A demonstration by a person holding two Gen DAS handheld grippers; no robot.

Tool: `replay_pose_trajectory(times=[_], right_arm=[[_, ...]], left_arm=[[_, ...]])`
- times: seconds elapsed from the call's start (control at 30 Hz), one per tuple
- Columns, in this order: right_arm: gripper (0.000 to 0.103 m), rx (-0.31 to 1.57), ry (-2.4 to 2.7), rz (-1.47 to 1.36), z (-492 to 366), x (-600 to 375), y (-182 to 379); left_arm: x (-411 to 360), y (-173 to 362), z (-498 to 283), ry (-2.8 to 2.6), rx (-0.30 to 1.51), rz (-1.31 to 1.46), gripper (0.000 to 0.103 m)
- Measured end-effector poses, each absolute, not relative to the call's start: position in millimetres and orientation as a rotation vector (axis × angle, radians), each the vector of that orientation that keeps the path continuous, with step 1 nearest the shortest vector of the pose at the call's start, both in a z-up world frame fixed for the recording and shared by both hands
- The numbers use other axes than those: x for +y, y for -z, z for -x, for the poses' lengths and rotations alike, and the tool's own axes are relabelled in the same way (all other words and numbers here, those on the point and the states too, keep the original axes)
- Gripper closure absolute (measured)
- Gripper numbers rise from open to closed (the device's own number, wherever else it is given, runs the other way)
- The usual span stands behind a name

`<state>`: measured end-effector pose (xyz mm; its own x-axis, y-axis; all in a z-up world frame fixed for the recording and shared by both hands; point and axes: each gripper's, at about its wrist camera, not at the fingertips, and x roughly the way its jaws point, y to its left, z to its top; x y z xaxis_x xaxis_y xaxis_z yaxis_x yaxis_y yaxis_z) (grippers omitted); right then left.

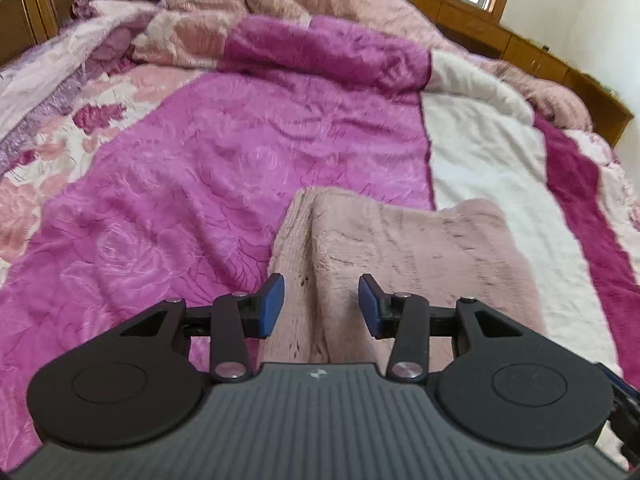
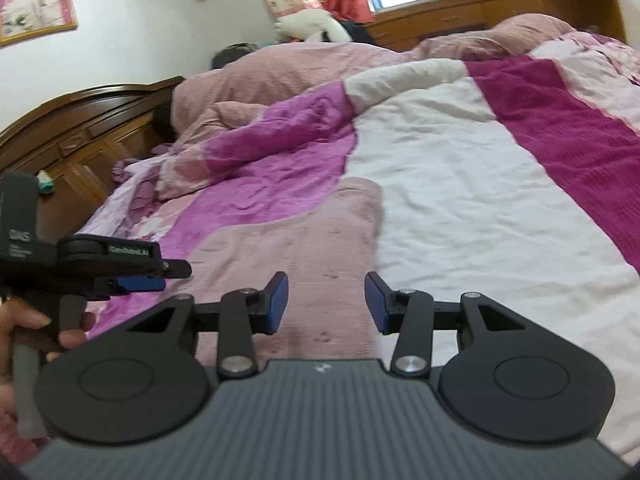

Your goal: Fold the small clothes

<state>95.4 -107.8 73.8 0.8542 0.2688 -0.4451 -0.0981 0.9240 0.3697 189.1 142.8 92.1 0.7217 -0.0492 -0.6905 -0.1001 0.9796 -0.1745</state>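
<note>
While both hand-held grippers, left (image 1: 321, 306) and right (image 2: 327, 303), stand spread and empty, the pink garment (image 1: 400, 256) lies lengthwise away from them.

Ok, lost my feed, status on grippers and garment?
Left gripper open, right gripper open. Pink garment flat on bed, one ridge by left gripper. Nothing in the way.

both wrist views low over bed (image 1: 240, 168)
</note>
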Motion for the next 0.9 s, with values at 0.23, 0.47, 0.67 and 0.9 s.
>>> replay_pose_trajectory(times=[0.23, 0.47, 0.67, 0.9], right_arm=[[0.057, 0.552, -0.154, -0.359, -104, -113, -58], [0.057, 0.570, -0.179, -0.377, -108, -107, -51], [0.057, 0.553, -0.302, -0.323, -107, -77, -61], [0.057, 0.556, -0.309, -0.282, -106, -62, -59]], left_arm=[[144, -74, -217, 0.052, 0.774, 0.288, 0.054], [128, -75, -212, 0.047, 0.676, 0.153, 0.085], [157, -83, -224, -0.057, 0.663, 0.186, 0.086], [171, -74, -224, 0.012, 0.707, 0.210, 0.078]])
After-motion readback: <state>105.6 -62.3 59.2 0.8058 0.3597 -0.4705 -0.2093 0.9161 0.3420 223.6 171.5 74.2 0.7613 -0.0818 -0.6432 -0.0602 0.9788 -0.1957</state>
